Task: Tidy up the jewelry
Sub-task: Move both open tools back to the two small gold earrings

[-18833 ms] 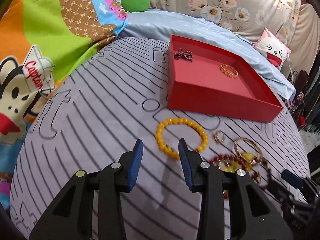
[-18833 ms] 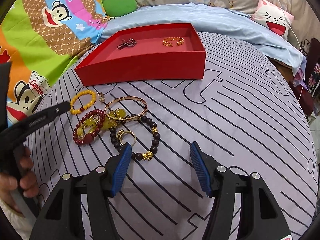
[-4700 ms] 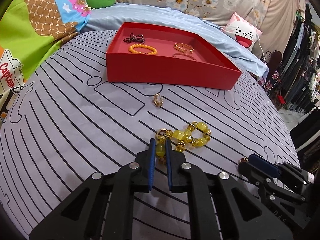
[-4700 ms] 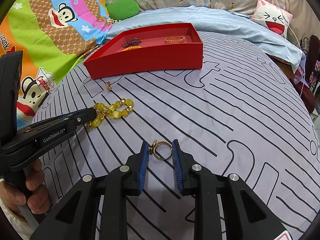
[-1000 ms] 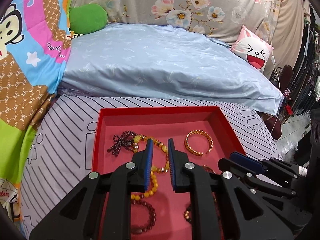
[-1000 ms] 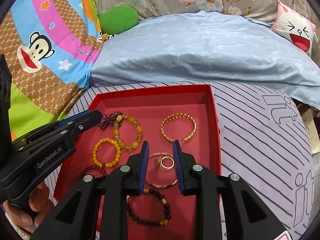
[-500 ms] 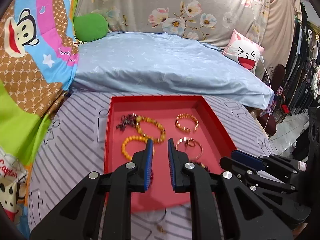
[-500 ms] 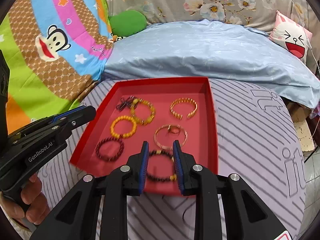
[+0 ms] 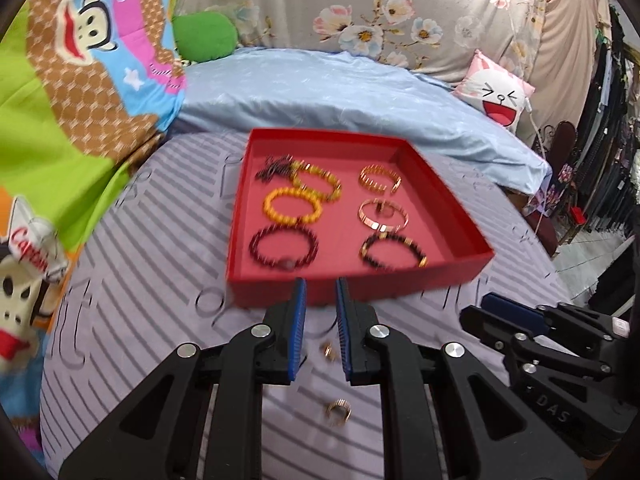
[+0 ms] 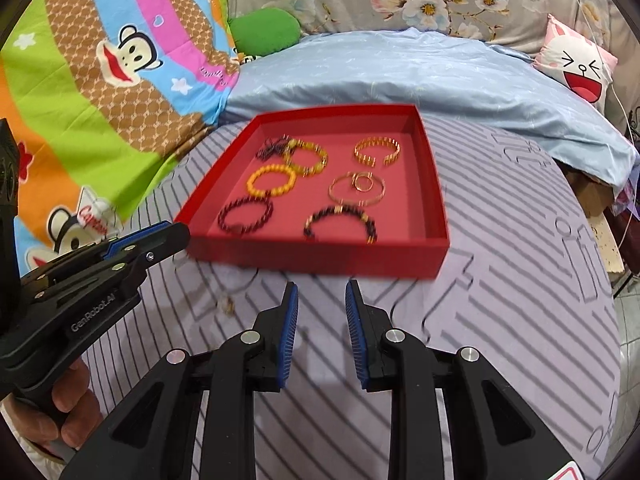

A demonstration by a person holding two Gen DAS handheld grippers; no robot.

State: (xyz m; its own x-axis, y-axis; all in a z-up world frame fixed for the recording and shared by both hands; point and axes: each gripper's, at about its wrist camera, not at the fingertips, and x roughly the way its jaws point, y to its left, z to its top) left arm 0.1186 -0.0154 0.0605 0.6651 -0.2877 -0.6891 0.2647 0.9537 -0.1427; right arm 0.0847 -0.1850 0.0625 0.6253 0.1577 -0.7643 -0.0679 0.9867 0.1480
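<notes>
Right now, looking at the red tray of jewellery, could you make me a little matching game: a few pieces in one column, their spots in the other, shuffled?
Match each piece to its spot, as seen from the left wrist view.

1. dark red bead bracelet
2. gold cuff
3. black bead bracelet
4. small gold rings

A. far right of the red tray
B. on the striped cover, outside the tray
C. near left corner of the tray
D. near right of the tray

Pairs: 1-C, 2-A, 3-D, 4-B

tray (image 9: 352, 292): matt red card | bedspread (image 9: 152, 280): soft cloth | rings (image 9: 338, 412): shiny metal
</notes>
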